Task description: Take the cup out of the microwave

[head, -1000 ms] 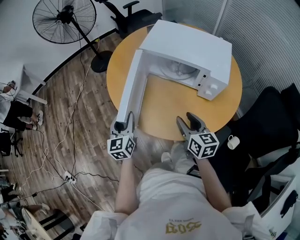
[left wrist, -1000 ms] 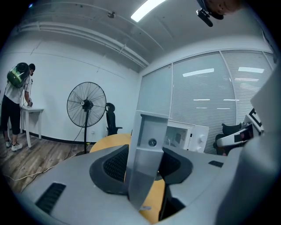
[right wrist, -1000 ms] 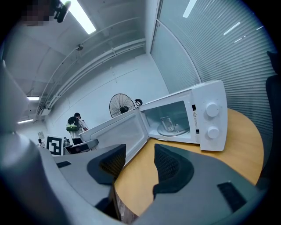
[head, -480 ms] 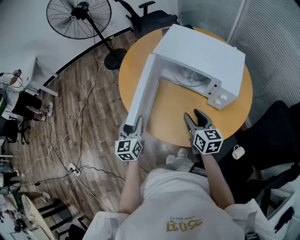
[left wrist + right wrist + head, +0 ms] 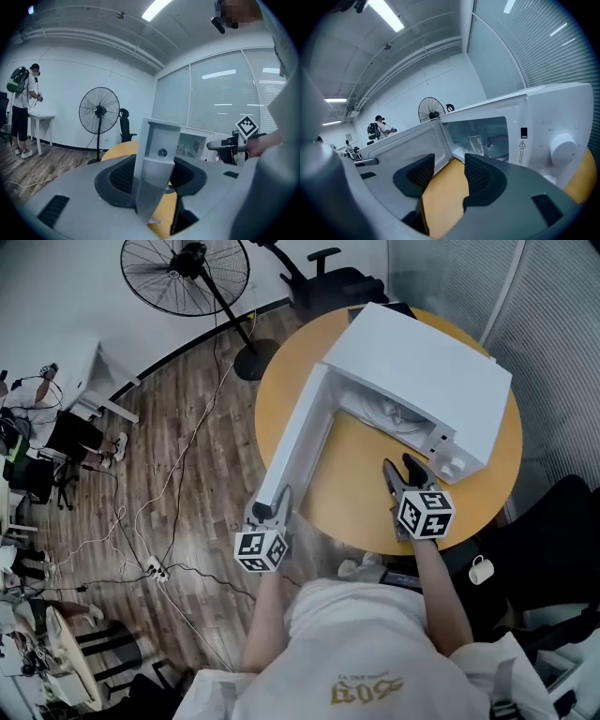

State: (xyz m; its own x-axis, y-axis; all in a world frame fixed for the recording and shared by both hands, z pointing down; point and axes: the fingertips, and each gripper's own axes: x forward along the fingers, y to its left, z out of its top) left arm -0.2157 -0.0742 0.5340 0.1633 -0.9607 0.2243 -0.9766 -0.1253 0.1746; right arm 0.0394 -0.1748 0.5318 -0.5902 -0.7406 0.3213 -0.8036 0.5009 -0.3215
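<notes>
A white microwave [image 5: 422, 381] stands on a round wooden table [image 5: 356, 488], its door [image 5: 298, 451] swung wide open to the left. A clear glass cup [image 5: 477, 143] stands inside the cavity, dimly seen in the head view as the cup [image 5: 392, 412]. My left gripper [image 5: 273, 508] is at the door's free end. The door edge [image 5: 157, 154] stands between its opening jaws, with a gap at the right pad. My right gripper [image 5: 401, 469] hovers over the table before the cavity. The right gripper [image 5: 449, 163] is open and empty, short of the cup.
A standing fan [image 5: 186, 276] and an office chair [image 5: 333, 282] are beyond the table. Cables [image 5: 141, 521] run across the wooden floor. A white mug [image 5: 480, 570] sits at the right, off the table. A person [image 5: 23, 110] stands far off by a white desk.
My right gripper has moved from the table's near edge forward over the table toward the open microwave. The left gripper has stayed at the door's end.
</notes>
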